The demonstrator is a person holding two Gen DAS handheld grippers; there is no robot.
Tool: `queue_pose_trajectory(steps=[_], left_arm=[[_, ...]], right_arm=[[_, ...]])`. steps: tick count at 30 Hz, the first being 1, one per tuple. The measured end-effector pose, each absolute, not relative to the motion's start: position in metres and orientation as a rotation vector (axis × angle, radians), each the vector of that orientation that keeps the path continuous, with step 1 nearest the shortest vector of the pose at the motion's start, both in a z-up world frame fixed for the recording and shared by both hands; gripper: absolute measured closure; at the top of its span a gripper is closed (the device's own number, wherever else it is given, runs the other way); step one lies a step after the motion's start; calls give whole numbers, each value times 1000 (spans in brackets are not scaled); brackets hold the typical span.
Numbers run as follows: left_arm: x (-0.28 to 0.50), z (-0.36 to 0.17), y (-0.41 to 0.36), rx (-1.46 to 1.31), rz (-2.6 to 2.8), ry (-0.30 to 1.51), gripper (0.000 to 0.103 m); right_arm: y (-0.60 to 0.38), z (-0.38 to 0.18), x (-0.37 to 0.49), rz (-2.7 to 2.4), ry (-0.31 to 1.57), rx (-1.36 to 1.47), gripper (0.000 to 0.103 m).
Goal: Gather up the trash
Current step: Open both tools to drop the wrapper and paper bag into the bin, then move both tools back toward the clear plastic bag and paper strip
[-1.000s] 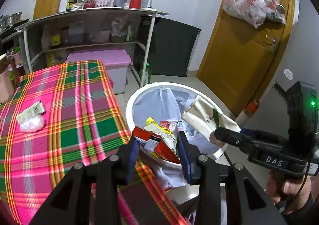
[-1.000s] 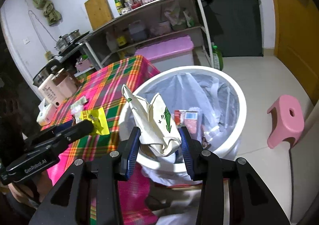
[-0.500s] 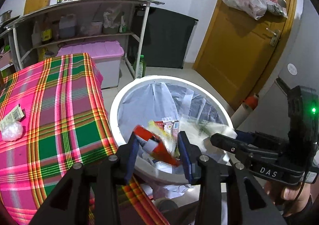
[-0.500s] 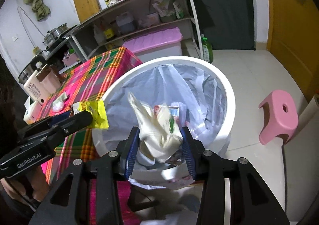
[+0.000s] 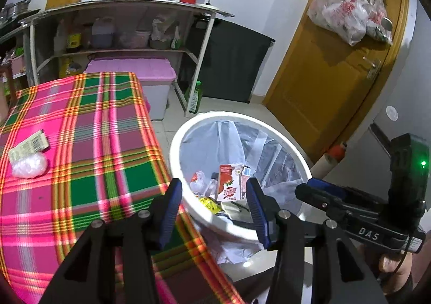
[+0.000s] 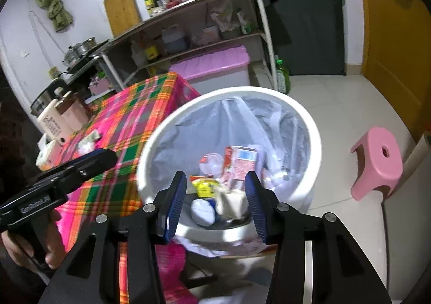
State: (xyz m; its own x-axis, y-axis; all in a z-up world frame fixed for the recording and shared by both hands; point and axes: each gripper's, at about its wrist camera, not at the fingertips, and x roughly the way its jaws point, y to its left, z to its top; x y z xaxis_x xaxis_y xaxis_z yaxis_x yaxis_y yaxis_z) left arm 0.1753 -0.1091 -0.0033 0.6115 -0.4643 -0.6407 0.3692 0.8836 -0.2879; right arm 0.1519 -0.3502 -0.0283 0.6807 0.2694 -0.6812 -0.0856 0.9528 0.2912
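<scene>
A white trash bin [image 5: 186, 128] [image 6: 315, 126] with a clear liner stands beside the plaid table. Inside lie a red carton [image 5: 229, 182] [image 6: 241, 162], a yellow wrapper [image 6: 206, 186], a crumpled white paper bag [image 6: 231, 201] and other scraps. My left gripper [image 5: 212, 207] is open and empty above the bin's near rim. My right gripper [image 6: 215, 204] is open and empty over the bin. On the table lie a small printed packet [image 5: 28, 143] and a clear plastic wad [image 5: 29, 165].
The plaid tablecloth [image 5: 80, 142] covers the table left of the bin. A pink stool [image 6: 377, 161] stands on the floor to the right. A pink-lidded storage box [image 5: 134, 69], a metal shelf rack [image 5: 121, 7] and a wooden door [image 5: 323, 61] lie beyond. A kettle [image 6: 62, 118] sits at the table's far end.
Both grippers opened. The left one let go of the red and yellow wrappers and the right one let go of the white paper bag; all now lie in the bin.
</scene>
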Motion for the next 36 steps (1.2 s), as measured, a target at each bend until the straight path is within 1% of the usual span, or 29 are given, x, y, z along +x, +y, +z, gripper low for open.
queue_pose_trajectory(steps=[7, 22, 36], left_arm=[[160, 0, -78, -132, -427, 744, 52], [154, -6, 15, -184, -221, 728, 52], [150, -17, 73, -193, -129, 726, 52]], right_arm=[[-311, -12, 144, 300, 768, 210, 57], [-221, -2, 155, 494, 770, 99, 57], [-151, -8, 187, 639, 785, -16, 57]])
